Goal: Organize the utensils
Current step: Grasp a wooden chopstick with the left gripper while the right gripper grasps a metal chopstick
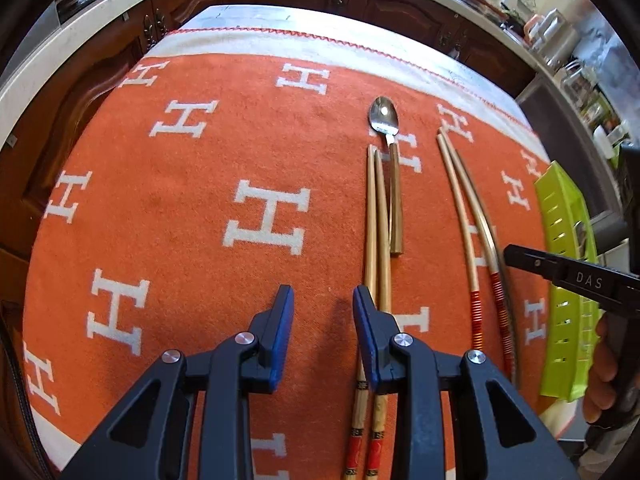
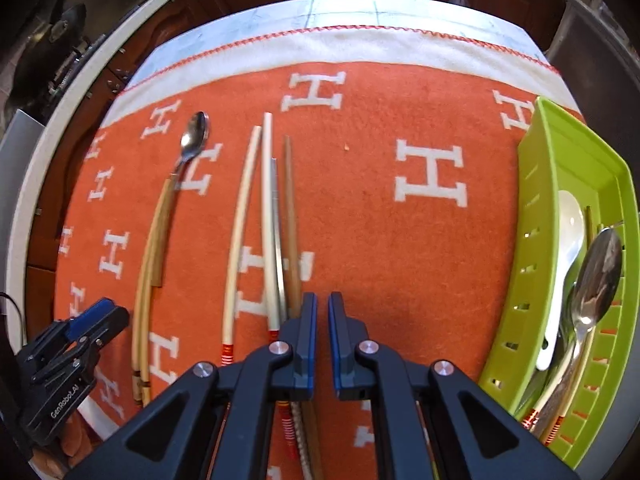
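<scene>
Left wrist view: left tongs (image 1: 323, 300) stood partly apart and empty above the orange cloth (image 1: 192, 208); gold chopsticks (image 1: 378, 224) beside their right pad; wooden-handled spoon (image 1: 390, 168) just beyond.
Right wrist view: right tongs (image 2: 322, 308) nearly closed, nothing gripped, red-banded chopsticks (image 2: 256, 216) just left; only here the green tray (image 2: 528, 264) showed a white spoon (image 2: 564, 256) and steel spoon (image 2: 596, 280) inside.

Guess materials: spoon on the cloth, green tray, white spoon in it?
Spoon on the cloth: polished metal bowl with mirror glare; its brownish handle could be wood. Green tray: likely moulded plastic, slotted walls, even colour. White spoon: glossy, ceramic or plastic, unclear.
</scene>
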Demonstrator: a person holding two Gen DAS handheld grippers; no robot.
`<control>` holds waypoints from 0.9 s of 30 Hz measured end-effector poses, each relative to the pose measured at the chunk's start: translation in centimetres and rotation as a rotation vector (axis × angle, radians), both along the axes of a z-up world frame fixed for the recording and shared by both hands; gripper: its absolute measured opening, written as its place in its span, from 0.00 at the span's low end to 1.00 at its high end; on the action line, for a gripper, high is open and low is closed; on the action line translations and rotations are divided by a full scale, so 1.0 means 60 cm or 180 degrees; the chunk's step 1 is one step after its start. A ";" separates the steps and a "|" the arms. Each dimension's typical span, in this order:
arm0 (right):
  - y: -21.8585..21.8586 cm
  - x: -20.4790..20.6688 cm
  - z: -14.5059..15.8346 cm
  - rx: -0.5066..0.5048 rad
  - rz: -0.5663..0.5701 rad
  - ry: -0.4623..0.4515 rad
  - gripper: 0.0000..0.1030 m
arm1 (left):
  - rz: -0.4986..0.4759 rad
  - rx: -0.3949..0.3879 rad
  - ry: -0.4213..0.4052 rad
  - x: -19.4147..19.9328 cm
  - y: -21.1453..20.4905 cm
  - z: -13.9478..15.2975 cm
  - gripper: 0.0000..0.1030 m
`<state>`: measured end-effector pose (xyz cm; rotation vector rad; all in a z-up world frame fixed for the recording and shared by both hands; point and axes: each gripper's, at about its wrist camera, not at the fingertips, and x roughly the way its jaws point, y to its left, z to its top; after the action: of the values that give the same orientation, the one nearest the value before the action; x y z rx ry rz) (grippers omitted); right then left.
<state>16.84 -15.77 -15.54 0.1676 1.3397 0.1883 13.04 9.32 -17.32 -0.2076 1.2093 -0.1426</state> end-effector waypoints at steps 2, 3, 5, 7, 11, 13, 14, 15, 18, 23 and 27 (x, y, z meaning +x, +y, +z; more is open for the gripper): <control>0.001 0.000 0.006 0.0065 -0.0008 -0.0049 0.06 | -0.0004 -0.0019 -0.0041 -0.001 0.002 0.006 0.29; 0.001 -0.001 0.007 0.0086 -0.0005 -0.0056 0.06 | -0.0016 -0.0038 -0.0059 -0.001 0.002 0.009 0.29; 0.005 0.000 0.006 0.0125 0.0029 -0.0041 0.06 | -0.0059 -0.0048 -0.0074 0.000 -0.002 0.011 0.29; 0.011 0.001 0.001 0.0063 0.0064 -0.0022 0.06 | -0.0108 -0.0015 -0.0080 0.002 -0.011 0.010 0.29; 0.024 0.001 0.000 -0.0099 0.0182 -0.0068 0.06 | -0.0146 0.0002 -0.0056 -0.001 -0.022 0.006 0.29; 0.036 0.002 0.002 -0.0274 0.0302 -0.0105 0.06 | -0.0163 0.0015 -0.0051 -0.001 -0.022 0.005 0.29; 0.042 -0.001 0.002 -0.0320 0.0376 -0.0114 0.06 | -0.0166 0.0015 -0.0053 -0.001 -0.023 0.005 0.29; 0.045 -0.003 0.004 -0.0371 0.0427 -0.0129 0.06 | -0.0167 0.0014 -0.0056 -0.002 -0.023 0.005 0.29; 0.054 -0.009 -0.009 -0.0546 0.0555 -0.0056 0.06 | -0.0197 0.0013 -0.0072 -0.003 -0.026 0.005 0.29; 0.065 -0.020 -0.009 -0.0585 0.0667 -0.0153 0.09 | -0.0287 0.0011 -0.0069 -0.006 -0.035 0.001 0.29; 0.050 -0.015 -0.008 -0.0415 0.0568 -0.0100 0.09 | -0.0363 0.0101 -0.0100 -0.009 -0.042 -0.006 0.28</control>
<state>15.94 -12.78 -16.03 -0.0650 1.3312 0.2519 12.49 6.81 -17.66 -0.1083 1.1916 -0.2252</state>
